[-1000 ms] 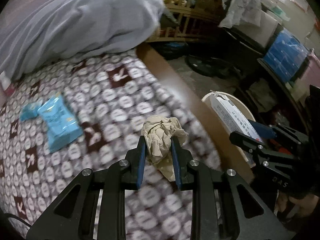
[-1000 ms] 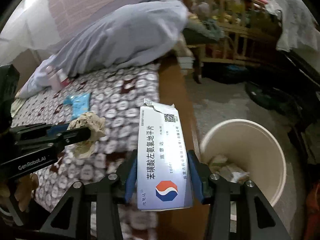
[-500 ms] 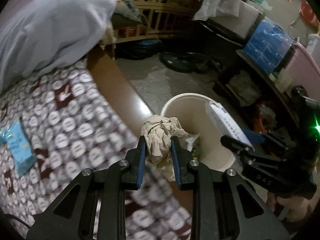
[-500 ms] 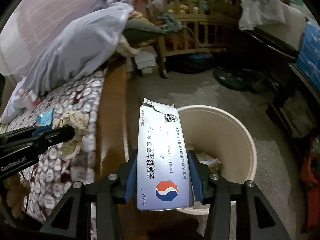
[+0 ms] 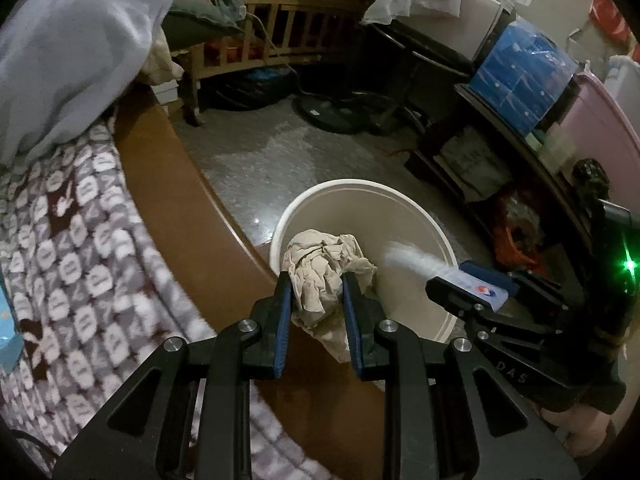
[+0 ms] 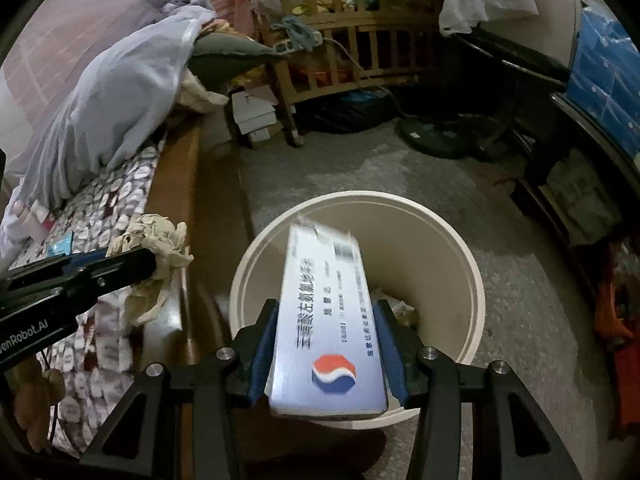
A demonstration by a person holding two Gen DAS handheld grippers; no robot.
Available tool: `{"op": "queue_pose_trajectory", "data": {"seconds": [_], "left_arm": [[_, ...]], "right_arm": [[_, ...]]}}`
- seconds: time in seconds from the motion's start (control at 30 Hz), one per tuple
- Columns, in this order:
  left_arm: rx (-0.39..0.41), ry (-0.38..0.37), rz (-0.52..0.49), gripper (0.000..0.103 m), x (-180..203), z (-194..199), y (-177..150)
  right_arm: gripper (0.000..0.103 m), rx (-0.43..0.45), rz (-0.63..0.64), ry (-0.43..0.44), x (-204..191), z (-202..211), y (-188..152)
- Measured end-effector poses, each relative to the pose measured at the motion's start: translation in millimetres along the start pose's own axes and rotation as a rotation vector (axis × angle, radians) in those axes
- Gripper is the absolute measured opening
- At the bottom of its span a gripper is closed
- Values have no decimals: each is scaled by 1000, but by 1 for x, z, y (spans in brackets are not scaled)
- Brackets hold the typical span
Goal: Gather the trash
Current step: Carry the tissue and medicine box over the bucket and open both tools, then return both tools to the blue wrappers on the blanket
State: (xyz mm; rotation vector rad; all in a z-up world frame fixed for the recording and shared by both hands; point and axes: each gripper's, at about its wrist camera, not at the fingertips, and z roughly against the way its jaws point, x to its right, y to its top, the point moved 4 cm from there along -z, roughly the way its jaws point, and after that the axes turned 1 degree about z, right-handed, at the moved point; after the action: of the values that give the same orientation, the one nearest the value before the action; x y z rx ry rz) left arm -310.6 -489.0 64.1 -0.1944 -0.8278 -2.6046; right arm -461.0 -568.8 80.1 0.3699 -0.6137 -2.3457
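Note:
My left gripper (image 5: 316, 296) is shut on a crumpled beige paper wad (image 5: 326, 270) and holds it over the near rim of a cream waste bin (image 5: 400, 196) beside the bed. The wad also shows in the right wrist view (image 6: 154, 248), above the wooden bed edge. My right gripper (image 6: 326, 320) holds a white and blue medicine box (image 6: 326, 312) between its jaws, tilted down over the bin (image 6: 460, 240). The box looks motion-blurred; in the left wrist view it (image 5: 416, 260) is a white streak. Trash lies in the bin's bottom (image 6: 400, 304).
The bed with a patterned brown and white blanket (image 5: 72, 240) and wooden side rail (image 5: 168, 184) lies left of the bin. A blue wrapper (image 6: 62, 246) lies on the blanket. A grey duvet (image 6: 120, 92), a wooden crib (image 6: 340, 60), a fan base (image 6: 436, 136) and shelves (image 5: 520, 128) surround the floor.
Both grippers have swung right from over the bed to over the bin. The medicine box has tipped forward and down toward the bin and is blurred. The left gripper still grips the wad.

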Motion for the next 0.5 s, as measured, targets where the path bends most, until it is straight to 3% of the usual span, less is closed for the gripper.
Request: {"op": "queue_pose_trajectory", "data": {"seconds": [0.23,0.37,0.5], "left_arm": [[-13,-42,7,23,5,-10,0],[-11,-62,3,36,7,-10,-1],[-15,-74,28,42,3,-10,-4]], "right_arm": [[46,-6,-18,-13,9,-7,2],[46,-26,-54,-15,12,-12,2],[46,-42,-64,-21,12,-14,-1]]}}
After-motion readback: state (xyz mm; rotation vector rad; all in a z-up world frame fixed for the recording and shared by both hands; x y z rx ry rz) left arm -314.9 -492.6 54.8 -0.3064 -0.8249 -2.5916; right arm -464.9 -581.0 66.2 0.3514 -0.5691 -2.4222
